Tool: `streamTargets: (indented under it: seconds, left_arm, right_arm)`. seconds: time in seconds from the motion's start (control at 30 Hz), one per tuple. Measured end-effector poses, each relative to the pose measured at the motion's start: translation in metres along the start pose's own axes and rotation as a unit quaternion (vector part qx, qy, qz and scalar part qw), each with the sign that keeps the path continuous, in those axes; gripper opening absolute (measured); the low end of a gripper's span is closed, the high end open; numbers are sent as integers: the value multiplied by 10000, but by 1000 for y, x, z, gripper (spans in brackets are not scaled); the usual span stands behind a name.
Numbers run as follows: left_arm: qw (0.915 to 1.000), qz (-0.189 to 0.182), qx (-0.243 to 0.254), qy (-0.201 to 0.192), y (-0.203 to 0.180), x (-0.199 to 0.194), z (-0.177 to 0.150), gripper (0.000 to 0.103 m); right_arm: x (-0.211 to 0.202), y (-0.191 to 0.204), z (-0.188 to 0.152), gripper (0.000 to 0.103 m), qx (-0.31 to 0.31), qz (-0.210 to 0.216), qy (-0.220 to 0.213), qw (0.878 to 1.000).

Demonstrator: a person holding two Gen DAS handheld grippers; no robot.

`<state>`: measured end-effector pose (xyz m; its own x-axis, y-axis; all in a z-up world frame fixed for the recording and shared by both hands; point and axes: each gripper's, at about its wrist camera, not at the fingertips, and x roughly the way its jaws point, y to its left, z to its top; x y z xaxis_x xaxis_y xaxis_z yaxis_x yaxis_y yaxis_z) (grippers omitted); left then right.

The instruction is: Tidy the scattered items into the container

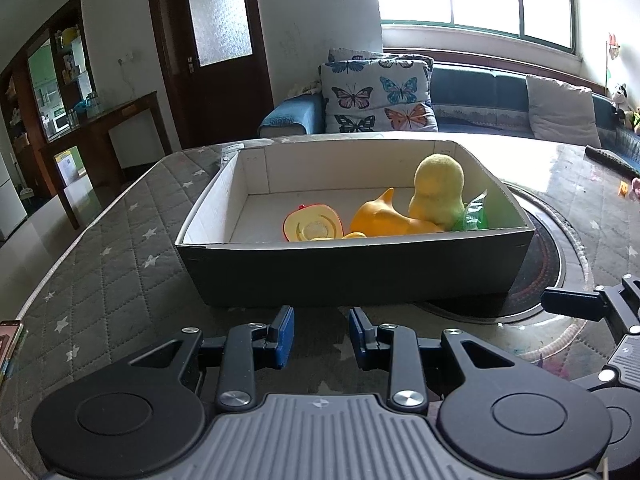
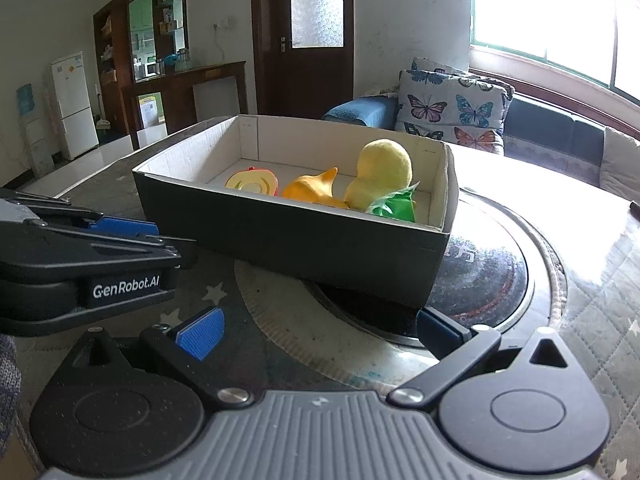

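A dark box (image 1: 352,268) with a white inside stands on the table; it also shows in the right wrist view (image 2: 304,240). In it lie a yellow plush toy (image 1: 438,190), an orange dolphin toy (image 1: 384,216), a red-rimmed toy fruit half (image 1: 312,228) and a green wrapper (image 1: 474,216). My left gripper (image 1: 321,334) is empty, jaws a little apart, just in front of the box's near wall. My right gripper (image 2: 320,334) is wide open and empty, near the box's right corner. The left gripper shows from the side in the right wrist view (image 2: 120,228).
The table has a grey quilted cover with stars (image 1: 112,264) and a round dark inset (image 2: 492,276) under the box. A dark remote (image 1: 612,158) and small bits lie at the far right. A sofa with butterfly cushions (image 1: 376,96) stands behind.
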<state>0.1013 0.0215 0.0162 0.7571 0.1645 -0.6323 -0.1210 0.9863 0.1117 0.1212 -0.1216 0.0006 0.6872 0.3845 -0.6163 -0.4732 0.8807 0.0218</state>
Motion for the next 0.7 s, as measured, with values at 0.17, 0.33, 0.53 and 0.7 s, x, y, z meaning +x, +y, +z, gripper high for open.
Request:
streamTargets:
  seconds: [0.17, 0.33, 0.53, 0.7]
  left_arm:
    - [10000, 6, 14, 68, 0, 7, 0, 33]
    - [9999, 36, 22, 111, 0, 13, 2, 33]
    - [9999, 47, 71, 142, 0, 20, 4, 33]
    - [9998, 54, 69, 159, 1, 23, 6, 33]
  right_arm:
    - [3, -2, 1, 103, 12, -27, -12, 10000]
    - [6, -3, 2, 103, 15, -23, 41, 10000]
    - [11, -4, 5, 103, 42, 13, 81, 10000]
    - [14, -5, 7, 103, 35, 9, 115, 9999]
